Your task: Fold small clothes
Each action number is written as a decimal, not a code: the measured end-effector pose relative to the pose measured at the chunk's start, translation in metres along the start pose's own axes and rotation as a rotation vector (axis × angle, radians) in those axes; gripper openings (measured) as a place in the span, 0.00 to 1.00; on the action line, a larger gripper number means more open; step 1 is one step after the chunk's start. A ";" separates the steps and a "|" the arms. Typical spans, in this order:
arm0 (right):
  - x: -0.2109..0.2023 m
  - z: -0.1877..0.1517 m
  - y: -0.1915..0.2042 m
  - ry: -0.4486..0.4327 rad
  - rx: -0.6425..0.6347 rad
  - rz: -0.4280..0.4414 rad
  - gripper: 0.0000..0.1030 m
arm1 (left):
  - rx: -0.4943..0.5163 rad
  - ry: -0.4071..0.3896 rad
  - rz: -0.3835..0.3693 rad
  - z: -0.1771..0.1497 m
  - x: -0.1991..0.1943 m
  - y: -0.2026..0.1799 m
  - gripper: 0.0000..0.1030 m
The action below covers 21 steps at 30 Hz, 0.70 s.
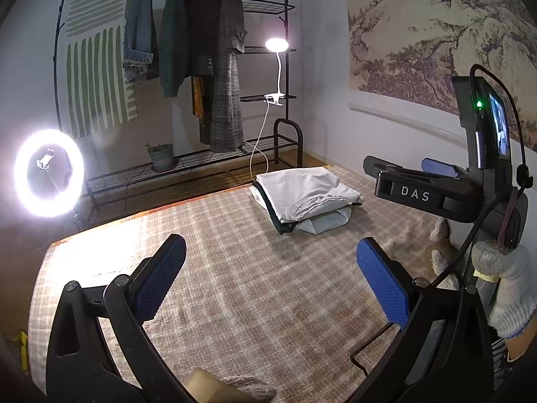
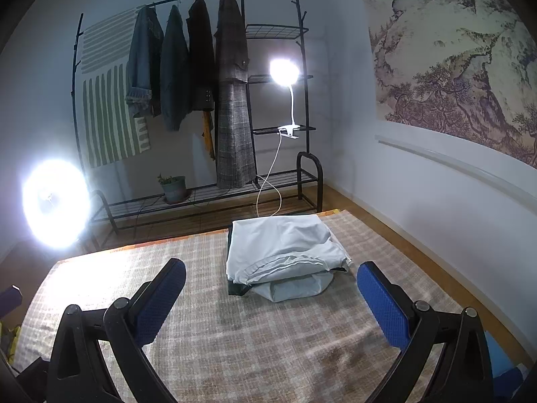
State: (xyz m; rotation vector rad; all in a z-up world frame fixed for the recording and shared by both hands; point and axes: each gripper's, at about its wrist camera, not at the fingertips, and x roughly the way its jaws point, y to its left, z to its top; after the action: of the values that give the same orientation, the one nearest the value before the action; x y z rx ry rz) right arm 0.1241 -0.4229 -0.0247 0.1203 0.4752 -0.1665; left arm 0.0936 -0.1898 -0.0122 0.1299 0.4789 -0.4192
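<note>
Left wrist view: the left gripper hangs with jaws wide and empty above the plaid blanket; at one o'clock lies a stack of folded clothes, and at three o'clock the right gripper. Right wrist view: the right gripper's jaws are wide and empty, the stack at twelve o'clock.

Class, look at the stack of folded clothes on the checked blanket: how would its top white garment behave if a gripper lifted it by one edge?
The white garment would probably droop and unfold: it shows soft creases and a limp hem. It looks thin, so likely light. The stack beneath sits unevenly, so it might shift.
</note>
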 end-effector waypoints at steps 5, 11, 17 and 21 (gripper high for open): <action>0.000 -0.001 0.001 0.006 0.007 0.005 1.00 | -0.002 -0.001 0.001 0.000 0.000 0.001 1.00; 0.000 -0.002 0.002 0.005 0.007 0.006 1.00 | -0.004 -0.009 0.007 0.002 -0.003 -0.001 1.00; 0.002 -0.002 0.003 0.009 0.013 0.010 1.00 | -0.007 -0.014 0.011 0.001 -0.005 -0.002 1.00; 0.001 -0.002 0.003 0.010 0.011 0.012 1.00 | -0.008 -0.014 0.011 0.002 -0.005 -0.002 1.00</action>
State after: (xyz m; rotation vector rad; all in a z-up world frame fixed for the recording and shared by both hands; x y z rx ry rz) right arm 0.1246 -0.4193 -0.0271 0.1351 0.4840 -0.1568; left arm 0.0891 -0.1905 -0.0083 0.1221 0.4661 -0.4067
